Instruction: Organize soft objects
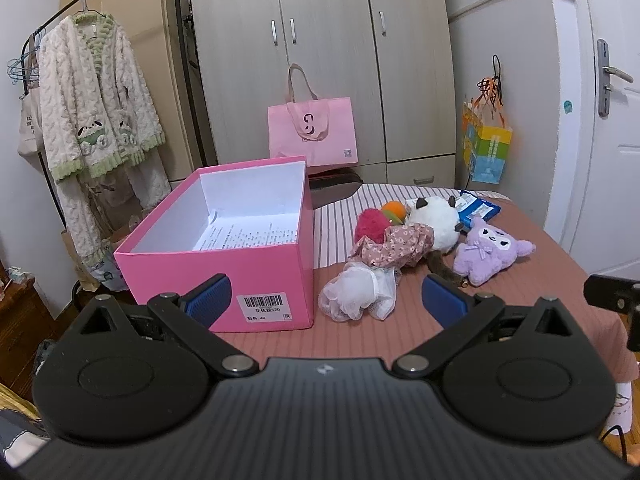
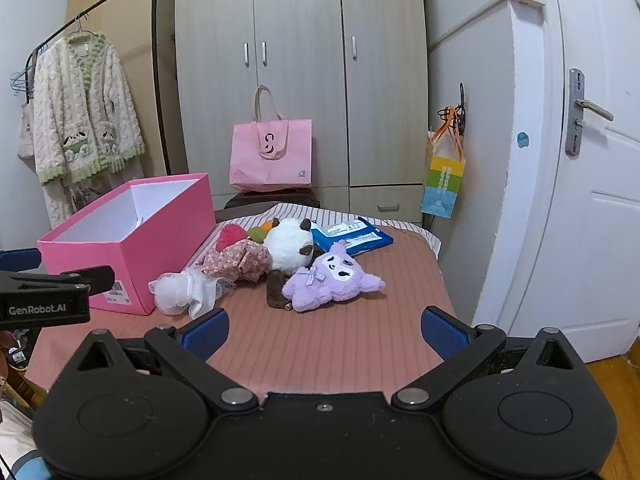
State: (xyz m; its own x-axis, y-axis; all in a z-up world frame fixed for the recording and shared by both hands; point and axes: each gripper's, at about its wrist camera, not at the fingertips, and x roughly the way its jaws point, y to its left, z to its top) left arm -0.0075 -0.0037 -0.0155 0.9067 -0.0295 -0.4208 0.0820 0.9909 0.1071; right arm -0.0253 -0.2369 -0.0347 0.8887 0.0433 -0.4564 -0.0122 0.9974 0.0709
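An open pink box [image 1: 224, 264] stands on the left of the pink-covered table [image 1: 400, 320], with a printed sheet inside; it also shows in the right wrist view [image 2: 132, 248]. To its right lies a pile of soft things: a white mesh scrunchie [image 1: 356, 292] [image 2: 180, 290], a floral cloth [image 1: 396, 244] [image 2: 236, 260], a red fluffy toy [image 1: 370, 222], a white panda plush [image 1: 434, 220] [image 2: 288, 248] and a purple plush [image 1: 488, 250] [image 2: 332, 278]. My left gripper [image 1: 326, 300] is open and empty before the scrunchie. My right gripper [image 2: 324, 334] is open and empty, short of the purple plush.
A blue packet [image 2: 352, 236] lies behind the plushes. A pink tote bag [image 1: 312, 132] stands before the wardrobe. A fluffy robe [image 1: 96, 108] hangs on a rack at left. A colourful bag [image 2: 442, 184] hangs near the white door [image 2: 592, 160] at right.
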